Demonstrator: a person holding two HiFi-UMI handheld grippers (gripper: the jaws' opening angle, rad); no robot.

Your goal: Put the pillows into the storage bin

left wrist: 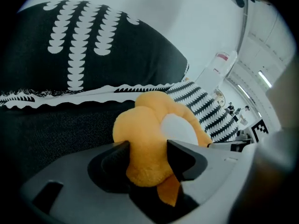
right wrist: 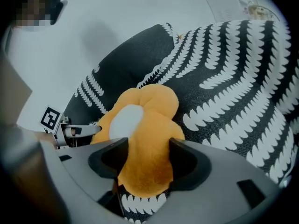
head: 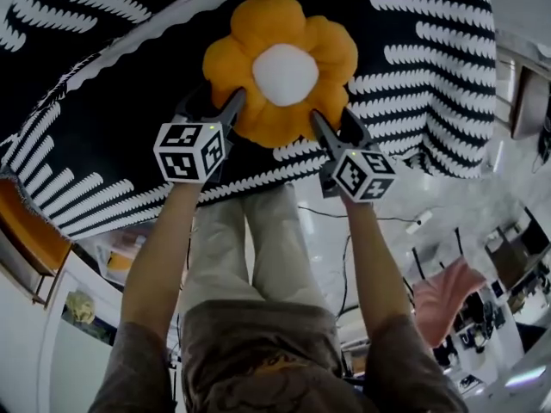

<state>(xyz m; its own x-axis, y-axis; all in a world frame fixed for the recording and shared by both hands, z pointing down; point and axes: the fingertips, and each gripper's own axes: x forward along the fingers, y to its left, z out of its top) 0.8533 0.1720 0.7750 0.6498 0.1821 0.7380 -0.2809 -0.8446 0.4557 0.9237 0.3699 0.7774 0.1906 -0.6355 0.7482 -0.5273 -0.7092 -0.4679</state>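
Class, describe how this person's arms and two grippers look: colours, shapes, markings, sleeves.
The left gripper and right gripper match: grey bodies, two dark tapering jaws with black pads, and a white cube bearing black square markers. The arms are bare below short brownish-grey sleeves.

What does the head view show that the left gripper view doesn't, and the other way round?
Only the head view: the person's arms and legs, and a pink cloth lower down. Only the left gripper view: a close look at the left claw, its two pads pinching one orange petal between them. Both: the orange flower pillow with its white centre, set against the black-and-white patterned fabric.
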